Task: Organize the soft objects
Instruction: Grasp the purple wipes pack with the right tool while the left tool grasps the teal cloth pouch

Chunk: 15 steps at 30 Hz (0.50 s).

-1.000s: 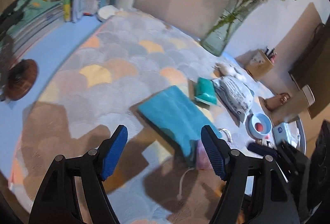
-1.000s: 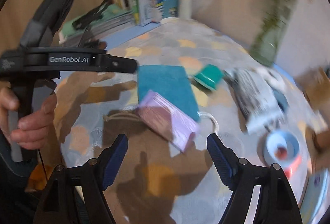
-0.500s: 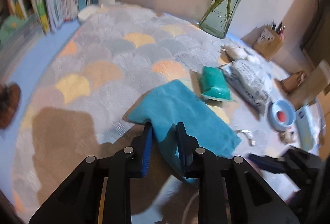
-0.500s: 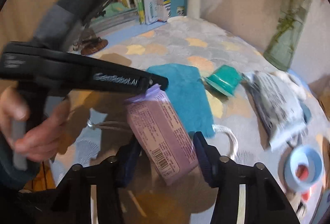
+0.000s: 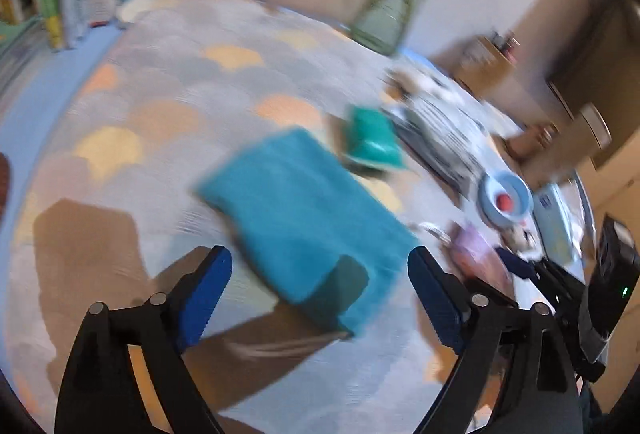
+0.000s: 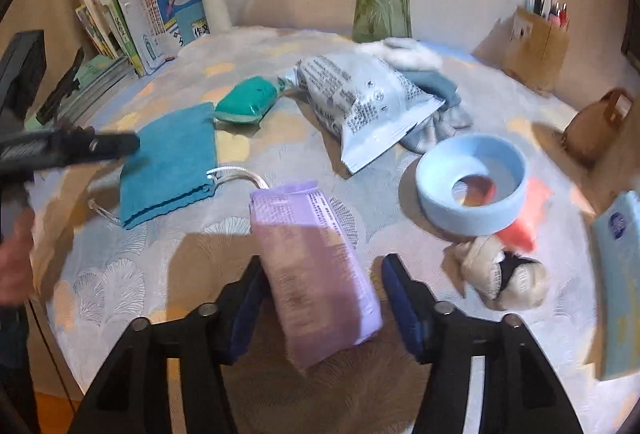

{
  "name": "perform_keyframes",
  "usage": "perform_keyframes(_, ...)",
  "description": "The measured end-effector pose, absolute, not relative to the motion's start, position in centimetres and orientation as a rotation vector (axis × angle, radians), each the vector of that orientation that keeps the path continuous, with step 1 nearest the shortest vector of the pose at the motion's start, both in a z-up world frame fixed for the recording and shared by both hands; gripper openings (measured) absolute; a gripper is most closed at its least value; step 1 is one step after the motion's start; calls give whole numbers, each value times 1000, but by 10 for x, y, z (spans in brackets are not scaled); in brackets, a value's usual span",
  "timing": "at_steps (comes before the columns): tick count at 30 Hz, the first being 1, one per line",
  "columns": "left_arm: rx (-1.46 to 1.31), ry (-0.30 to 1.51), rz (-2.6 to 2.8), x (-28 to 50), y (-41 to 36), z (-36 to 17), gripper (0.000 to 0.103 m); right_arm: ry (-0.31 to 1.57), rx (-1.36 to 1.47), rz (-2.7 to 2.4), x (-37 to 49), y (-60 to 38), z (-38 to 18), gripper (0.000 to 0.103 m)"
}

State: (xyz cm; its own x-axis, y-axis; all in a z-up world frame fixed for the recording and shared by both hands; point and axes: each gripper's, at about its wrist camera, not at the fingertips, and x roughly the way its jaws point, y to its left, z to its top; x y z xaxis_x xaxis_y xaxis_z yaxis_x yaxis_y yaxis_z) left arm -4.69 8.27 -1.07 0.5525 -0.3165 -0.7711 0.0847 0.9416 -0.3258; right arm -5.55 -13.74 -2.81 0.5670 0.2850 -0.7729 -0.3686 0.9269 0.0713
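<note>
Your left claw (image 5: 320, 286) is opening wide above the near corner of the teal pouch (image 5: 304, 210), gripping nothing. Your right claw (image 6: 322, 298) is also opening, with the purple soft pack (image 6: 316, 270) between its pads (image 6: 400, 308); the right pad stands clear of it. The pack lies on the patterned surface (image 6: 160, 274), just beside the pouch and near the blue bowl (image 6: 472, 182).

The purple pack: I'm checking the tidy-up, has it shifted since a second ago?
Yes. The purple pack lay partly on the teal cloth; now it sits clear of it, nearer the blue bowl.
</note>
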Motion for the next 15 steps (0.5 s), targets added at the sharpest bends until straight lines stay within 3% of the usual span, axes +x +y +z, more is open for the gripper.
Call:
perform_keyframes(7, 18, 984, -114, -20, 11, -13, 89, 879, -27, 412, -58, -149, -26, 61)
perform_keyframes(13, 19, 961, -101, -6, 6, -21, 88, 876, -29, 409, -61, -148, -26, 62)
perform_keyframes(15, 28, 941, -107, -7, 4, -19, 69, 873, -31, 409, -61, -147, -25, 62)
